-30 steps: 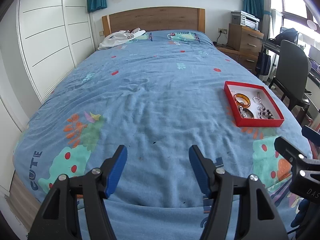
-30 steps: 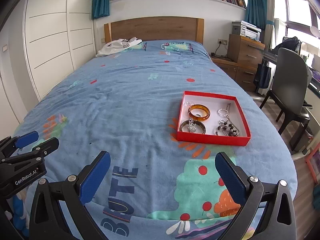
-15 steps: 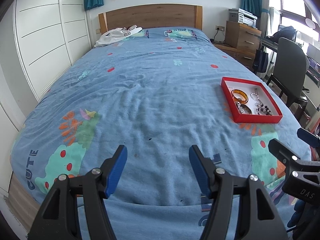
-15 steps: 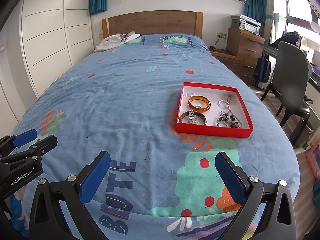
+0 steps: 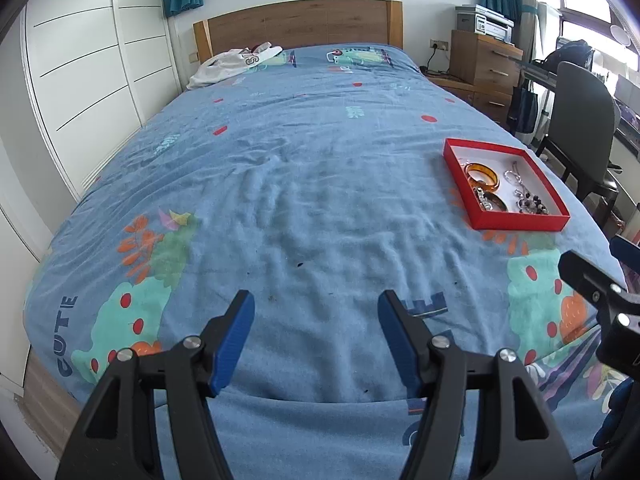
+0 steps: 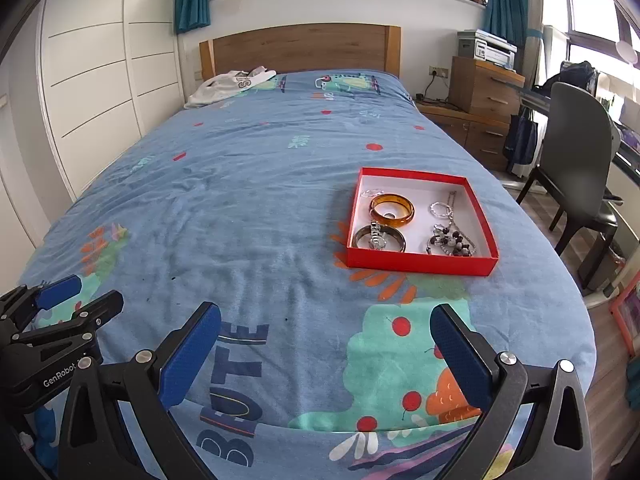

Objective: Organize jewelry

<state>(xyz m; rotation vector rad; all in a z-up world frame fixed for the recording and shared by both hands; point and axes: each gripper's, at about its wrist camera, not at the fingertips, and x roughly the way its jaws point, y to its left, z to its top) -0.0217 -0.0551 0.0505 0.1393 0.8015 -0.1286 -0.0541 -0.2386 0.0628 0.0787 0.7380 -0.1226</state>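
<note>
Both tools hover low over the foot of the bed point(image 6: 248, 208), empty-handed: the right tool point(image 6: 326, 344) has its blue pads spread wide, and the left tool point(image 5: 314, 334) is released too, with a clear gap between its pads and nothing in it. All the jewelry sits in a shallow red tray point(image 6: 420, 266) on the blue bedspread, ahead of the right tool and off to the right of the left one, well apart from both. Inside, an amber bangle point(image 6: 391, 209) lies flat toward the back left, a darker bangle point(image 6: 380, 238) with a small metal piece across it lies just in front of it, a beaded piece point(image 6: 450, 240) is heaped at the front right, and thin silvery rings or chain point(image 6: 442, 208) lie behind that; whether those fine pieces are tangled is too small to tell. The bangles look rigid, light and glossy, so they would likely slip under flat pads; pinching one across its band, one pad inside the hoop and one outside, seems the surest hold. The beads and chain should be limp and will drape and swing, so taking a bunched part is probably better than a single strand. The tray itself appears to be light card on a soft quilt, and may shift or tip if nudged, so the left tool could well steady its rim
</note>
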